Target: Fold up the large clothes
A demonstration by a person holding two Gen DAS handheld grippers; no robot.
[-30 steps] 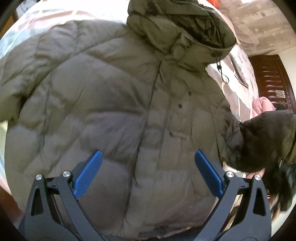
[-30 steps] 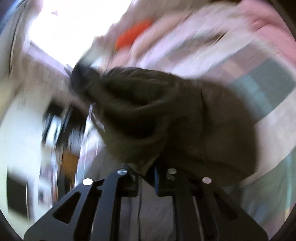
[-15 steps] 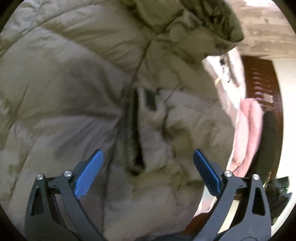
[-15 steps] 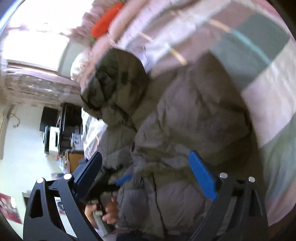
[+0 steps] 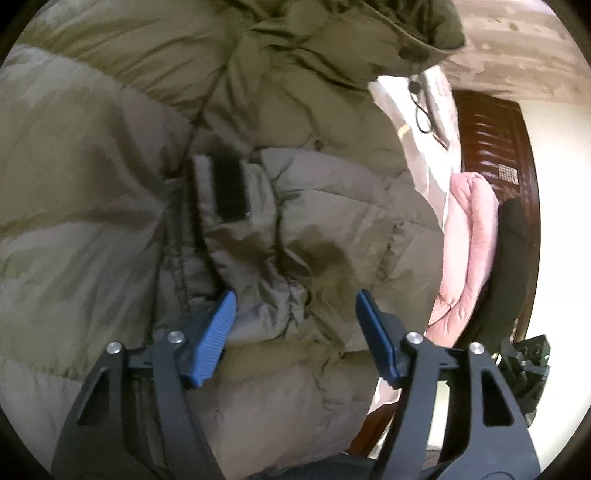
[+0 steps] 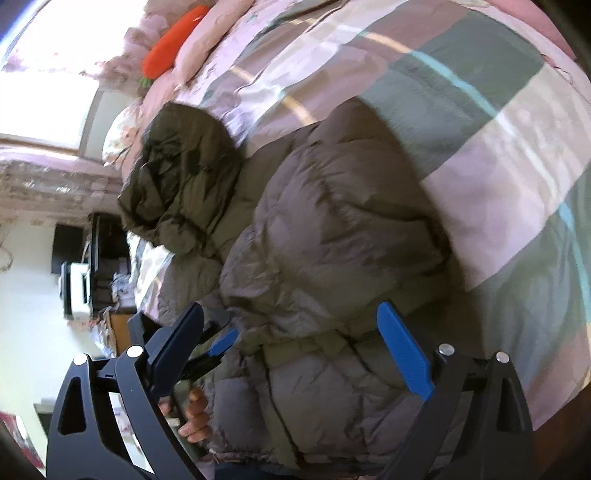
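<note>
An olive-grey puffer jacket (image 5: pixel 110 192) lies on the bed, hood (image 5: pixel 369 33) at the top. One sleeve (image 5: pixel 332 206) is folded across its front, and its cuff (image 5: pixel 229 192) with a black strap lies near the middle. My left gripper (image 5: pixel 295 325) is open, its blue pads either side of the bunched sleeve fabric. In the right wrist view the jacket (image 6: pixel 332 240) and its hood (image 6: pixel 184 177) show, with my right gripper (image 6: pixel 306 350) open just above the jacket's lower part. The left gripper's tip (image 6: pixel 218 343) and the hand holding it show at the lower left.
The jacket lies on a plaid quilt (image 6: pixel 480 110). An orange carrot-shaped cushion (image 6: pixel 173 40) lies at the bed's far end. A pink folded cloth (image 5: pixel 469 240) and a dark wooden headboard (image 5: pixel 491 140) are to the right. Furniture (image 6: pixel 81 266) stands beyond the bed.
My right gripper let go of the sleeve after carrying it across the jacket front, and stands open. My left gripper moved in to the folded sleeve and its jaws have narrowed around it.
</note>
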